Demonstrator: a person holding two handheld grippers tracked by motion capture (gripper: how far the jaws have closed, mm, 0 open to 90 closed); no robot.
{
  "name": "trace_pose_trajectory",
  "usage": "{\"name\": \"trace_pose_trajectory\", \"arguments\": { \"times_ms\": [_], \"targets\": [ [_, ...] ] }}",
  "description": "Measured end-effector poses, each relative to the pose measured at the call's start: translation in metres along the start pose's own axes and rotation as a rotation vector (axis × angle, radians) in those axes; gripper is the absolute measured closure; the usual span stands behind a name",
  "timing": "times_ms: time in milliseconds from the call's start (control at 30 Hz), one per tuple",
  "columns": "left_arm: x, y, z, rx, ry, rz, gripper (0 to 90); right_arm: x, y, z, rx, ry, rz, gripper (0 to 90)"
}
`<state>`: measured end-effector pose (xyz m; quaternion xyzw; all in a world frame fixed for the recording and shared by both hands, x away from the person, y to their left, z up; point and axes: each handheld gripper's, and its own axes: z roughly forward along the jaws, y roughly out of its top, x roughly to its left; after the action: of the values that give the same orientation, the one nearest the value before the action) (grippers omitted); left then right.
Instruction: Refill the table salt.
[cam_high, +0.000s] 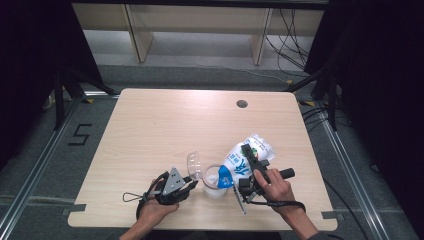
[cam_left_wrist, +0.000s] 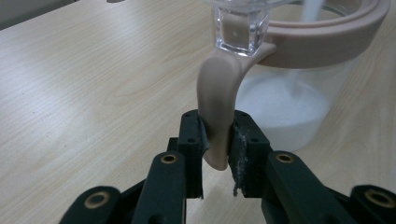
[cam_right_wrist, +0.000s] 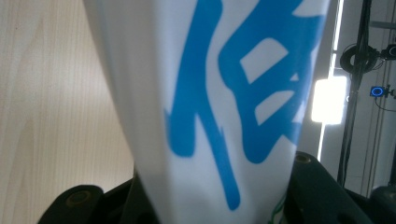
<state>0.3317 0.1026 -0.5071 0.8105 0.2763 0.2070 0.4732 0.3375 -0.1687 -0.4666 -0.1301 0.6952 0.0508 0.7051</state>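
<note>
Pouring step in hand. Your left gripper (cam_left_wrist: 217, 140) is clamped narrow on the pink handle (cam_left_wrist: 215, 102) of the clear jar (cam_high: 215, 182), steadying it near the front edge of the surface (cam_high: 160, 125). The jar's clear lid (cam_high: 194, 165) stands flipped open on its left side. Your right gripper (cam_high: 252, 167) holds the white-and-blue bag (cam_high: 245, 157), jaws closed across its body, tilted with the low end over the jar's pink rim (cam_left_wrist: 327, 37). In the left gripper view, white granules (cam_left_wrist: 280, 107) lie in the jar bottom and a thin stream seems to be falling in.

Judgement: fill is low, so pouring is not finished. Next move calls for you to keep the bag's mouth inside the rim, raise its far end gradually, and keep the handle pinned so the jar does not slide.

Surface: pale wood grain, a cable hole (cam_high: 242, 104) far behind the jar. Room: dark curtains on both sides, wooden shelving (cam_high: 200, 25) beyond the surface, grey floor.
</note>
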Motion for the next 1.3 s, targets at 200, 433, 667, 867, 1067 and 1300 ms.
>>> {"name": "trace_pose_trajectory", "arguments": {
  "times_ms": [200,433,667,867,1067,1300],
  "targets": [
    [0.0002,0.0000,0.0000,0.000,0.000,0.002,75.2,-0.0008,-0.0003,0.0004,0.006,0.005,-0.013,68.0],
    [0.0000,0.0000,0.0000,0.000,0.000,0.000,75.2,-0.0002,0.0005,0.0017,-0.010,0.002,-0.025,68.5],
    [0.0002,0.0000,0.0001,0.000,0.000,0.002,75.2,0.0018,0.0013,0.0002,0.004,0.007,-0.004,69.1],
    [0.0001,0.0000,0.0001,0.000,-0.001,0.000,75.1,0.0005,0.0010,0.0009,-0.005,0.001,-0.019,69.5],
    [0.0001,0.0000,0.0001,0.001,-0.002,0.000,75.1,0.0009,0.0013,0.0006,0.001,0.010,-0.019,69.8],
    [0.0000,0.0000,0.0002,0.000,0.001,0.000,75.1,0.0030,0.0018,0.0014,-0.011,0.011,0.011,70.3]
  ]
}}
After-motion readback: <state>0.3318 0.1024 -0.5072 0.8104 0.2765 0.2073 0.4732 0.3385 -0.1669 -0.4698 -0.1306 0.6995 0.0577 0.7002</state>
